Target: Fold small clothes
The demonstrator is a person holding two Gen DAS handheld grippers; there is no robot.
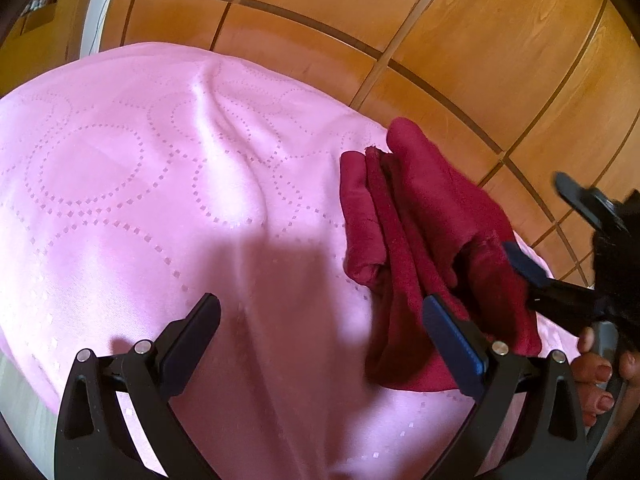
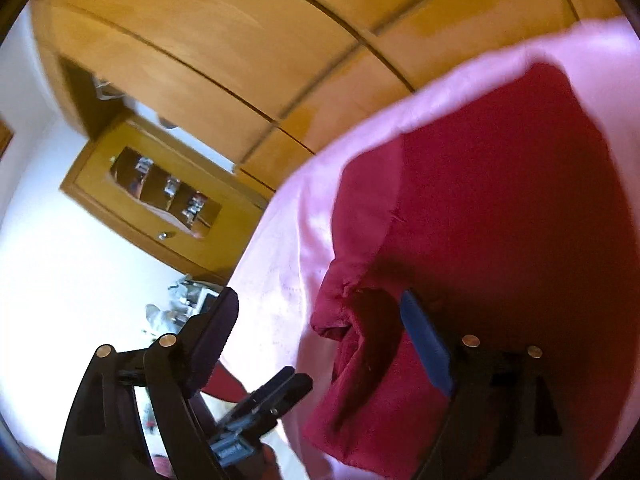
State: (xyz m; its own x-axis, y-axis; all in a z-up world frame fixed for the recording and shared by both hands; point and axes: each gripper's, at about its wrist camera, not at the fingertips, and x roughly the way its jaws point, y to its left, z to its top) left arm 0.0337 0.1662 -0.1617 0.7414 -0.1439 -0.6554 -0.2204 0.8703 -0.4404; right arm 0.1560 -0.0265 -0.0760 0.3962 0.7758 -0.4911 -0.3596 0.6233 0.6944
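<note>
A dark red small garment [image 1: 416,236] lies folded in several layers on a pink bedspread [image 1: 160,184], near its right edge. My left gripper [image 1: 320,320] is open and empty just above the spread, its right finger [image 1: 452,344] over the garment's near edge. My right gripper [image 1: 532,232] shows at the right, open, with one finger on the garment. In the right wrist view the garment [image 2: 500,200] fills the right side. My right gripper [image 2: 320,320] is open there, with its right finger [image 2: 428,348] on the cloth beside a raised fold. The left gripper's fingertips [image 2: 288,388] show low in that view.
A wooden wardrobe [image 1: 400,32] with panelled doors stands right behind the bed. The right wrist view shows a wooden door [image 2: 160,192], a white wall and some clutter on the floor [image 2: 176,304]. The spread has a wrinkle [image 1: 224,128] in the middle.
</note>
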